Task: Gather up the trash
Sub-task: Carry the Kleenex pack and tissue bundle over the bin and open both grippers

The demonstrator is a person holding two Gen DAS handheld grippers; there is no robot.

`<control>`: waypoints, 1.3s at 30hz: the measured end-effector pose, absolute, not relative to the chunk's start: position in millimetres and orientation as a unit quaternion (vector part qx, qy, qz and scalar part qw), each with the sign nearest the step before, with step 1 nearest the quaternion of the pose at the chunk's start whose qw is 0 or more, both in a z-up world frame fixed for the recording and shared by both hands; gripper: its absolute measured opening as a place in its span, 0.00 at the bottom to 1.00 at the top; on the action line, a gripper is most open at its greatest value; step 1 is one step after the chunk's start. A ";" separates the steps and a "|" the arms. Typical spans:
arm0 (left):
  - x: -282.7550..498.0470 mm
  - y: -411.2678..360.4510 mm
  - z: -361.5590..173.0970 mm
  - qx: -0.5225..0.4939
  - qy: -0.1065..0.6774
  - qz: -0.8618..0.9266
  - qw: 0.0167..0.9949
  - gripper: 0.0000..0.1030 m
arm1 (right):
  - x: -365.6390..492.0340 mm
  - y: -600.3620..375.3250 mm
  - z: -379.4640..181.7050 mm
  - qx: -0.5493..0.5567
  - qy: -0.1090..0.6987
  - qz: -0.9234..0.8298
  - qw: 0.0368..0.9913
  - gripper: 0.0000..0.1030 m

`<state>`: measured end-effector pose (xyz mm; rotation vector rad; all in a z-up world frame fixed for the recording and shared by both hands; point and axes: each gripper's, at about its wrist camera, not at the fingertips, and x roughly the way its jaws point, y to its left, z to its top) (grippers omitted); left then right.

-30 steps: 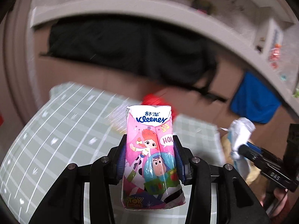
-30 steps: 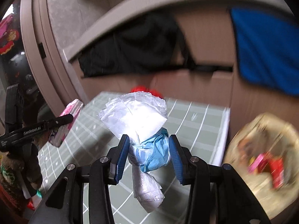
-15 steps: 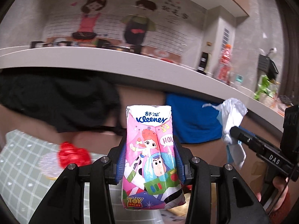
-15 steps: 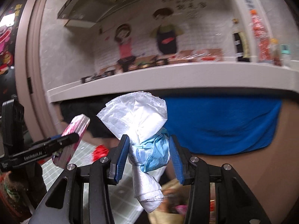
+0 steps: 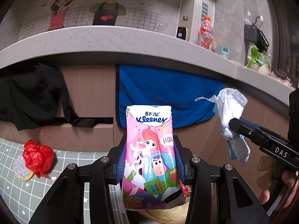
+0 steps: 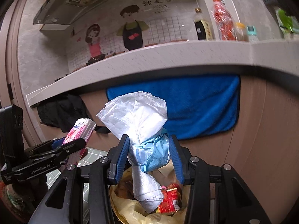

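Observation:
My left gripper (image 5: 149, 158) is shut on a pink Kleenex tissue pack (image 5: 151, 156) held upright; the same pack (image 6: 79, 136) shows at the left of the right wrist view. My right gripper (image 6: 148, 156) is shut on a crumpled white and blue plastic bag (image 6: 147, 130), which also appears at the right of the left wrist view as the bag (image 5: 230, 115). Below the right gripper sits a trash bin lined with a yellow bag (image 6: 129, 207), holding a red wrapper (image 6: 170, 197). A red crumpled bag (image 5: 37, 155) lies on the green grid tablecloth (image 5: 18, 186).
A grey counter (image 5: 112, 43) runs across ahead, with bottles (image 5: 205, 29) on it. A blue towel (image 6: 201, 106) and a black cloth (image 5: 31, 97) hang on the wooden cabinet front below. A silver sponge (image 5: 19, 167) lies beside the red bag.
Both grippers have swung rightward off the table with their loads. The table has slid out to the left, and the trash bin has come in under the right gripper.

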<state>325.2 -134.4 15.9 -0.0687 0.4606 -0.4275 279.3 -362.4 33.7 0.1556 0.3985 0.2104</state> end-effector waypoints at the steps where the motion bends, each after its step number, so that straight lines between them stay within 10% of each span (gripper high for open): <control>1: 325.4 -135.5 12.9 -0.032 0.228 -0.210 0.950 0.44 | 279.7 -363.2 30.9 0.077 0.199 0.102 0.972 0.39; 39: 363.7 -159.3 -43.1 -0.043 0.283 -0.261 0.922 0.52 | 318.6 -370.2 -41.2 0.103 0.266 0.096 0.954 0.43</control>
